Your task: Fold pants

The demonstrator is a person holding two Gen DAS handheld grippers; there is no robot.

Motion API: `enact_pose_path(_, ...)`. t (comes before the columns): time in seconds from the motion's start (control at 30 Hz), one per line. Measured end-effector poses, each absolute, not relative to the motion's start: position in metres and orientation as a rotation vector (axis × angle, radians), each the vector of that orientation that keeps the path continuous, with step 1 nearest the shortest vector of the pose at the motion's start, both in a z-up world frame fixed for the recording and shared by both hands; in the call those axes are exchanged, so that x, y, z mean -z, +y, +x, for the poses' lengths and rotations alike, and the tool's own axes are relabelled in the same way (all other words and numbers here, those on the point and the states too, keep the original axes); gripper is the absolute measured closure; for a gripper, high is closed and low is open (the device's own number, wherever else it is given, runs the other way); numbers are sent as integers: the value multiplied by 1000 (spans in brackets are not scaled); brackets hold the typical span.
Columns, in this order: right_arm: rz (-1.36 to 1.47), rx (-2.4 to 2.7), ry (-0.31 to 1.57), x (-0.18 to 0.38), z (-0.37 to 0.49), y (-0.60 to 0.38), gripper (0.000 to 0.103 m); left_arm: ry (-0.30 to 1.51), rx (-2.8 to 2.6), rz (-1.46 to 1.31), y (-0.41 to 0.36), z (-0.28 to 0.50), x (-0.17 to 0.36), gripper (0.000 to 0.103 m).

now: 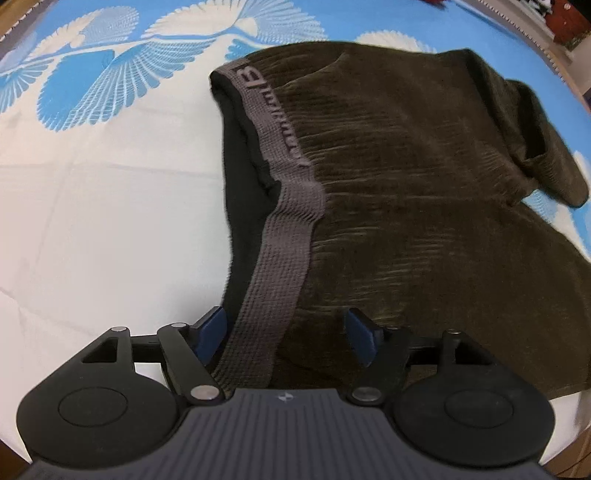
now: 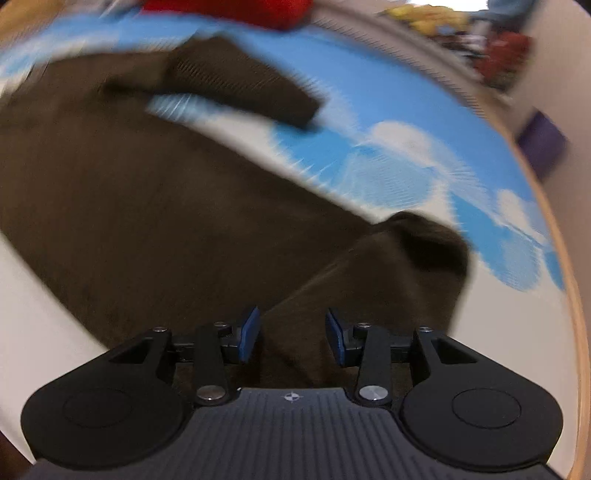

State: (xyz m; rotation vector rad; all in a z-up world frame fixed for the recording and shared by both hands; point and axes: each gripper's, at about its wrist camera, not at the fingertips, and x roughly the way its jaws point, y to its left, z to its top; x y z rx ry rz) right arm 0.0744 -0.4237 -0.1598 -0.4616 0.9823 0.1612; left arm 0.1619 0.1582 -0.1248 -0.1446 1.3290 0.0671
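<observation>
Dark olive-brown pants (image 1: 406,177) lie on a blue and white patterned sheet (image 1: 92,184). Their grey waistband (image 1: 284,229) runs from the far middle down between my left gripper's blue pads. My left gripper (image 1: 286,338) is open, with the waistband edge lying between its fingers. In the blurred right wrist view the pants (image 2: 147,206) fill the left and centre, and a bunched fold (image 2: 417,258) rises just ahead. My right gripper (image 2: 291,338) is open over the dark cloth, fingers (image 2: 249,334) apart.
A red object (image 2: 229,11) lies at the far edge of the sheet. The wooden bed edge (image 2: 569,258) curves along the right. Cluttered items (image 2: 506,62) stand beyond it. A pant leg (image 2: 240,85) stretches across the far part of the sheet.
</observation>
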Motion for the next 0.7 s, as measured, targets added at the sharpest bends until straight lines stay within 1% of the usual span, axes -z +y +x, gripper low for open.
enact_pose_path(0.07, -521, -155, 1009, 176, 79, -420, 62, 1344, -81, -133, 161, 162, 129, 25)
enact_pose_path(0.1, -511, -168, 1002, 175, 79, -422, 64, 1352, -85, -133, 162, 162, 131, 25)
enact_pose_path(0.13, -484, -165, 999, 172, 78, -427, 83, 1357, -86, -131, 163, 162, 133, 25)
enact_pose_path(0.17, -419, -150, 982, 164, 81, -436, 90, 1362, -86, -128, 163, 162, 135, 25)
enact_pose_path(0.3, 95, 169, 736, 94, 62, -541, 91, 1373, -80, -107, 163, 161, 139, 26)
enact_pose_path(0.37, 353, 445, 640, 85, 33, -606, 91, 1379, -69, -97, 161, 160, 141, 26)
enact_pose_path(0.4, 455, 581, 639, 90, 18, -632, 91, 1382, -64, -91, 161, 159, 141, 26)
enact_pose_path(0.47, 668, 795, 702, 116, -14, -677, 92, 1386, -56, -85, 161, 157, 143, 26)
enact_pose_path(0.53, 877, 805, 743, 147, -37, -701, 91, 1391, -56, -86, 164, 155, 145, 27)
enact_pose_path(0.63, 932, 785, 757, 160, -41, -706, 91, 1398, -63, -123, 170, 154, 148, 30)
enact_pose_path(0.7, 913, 750, 769, 162, -30, -706, 88, 1398, -66, -140, 173, 153, 148, 34)
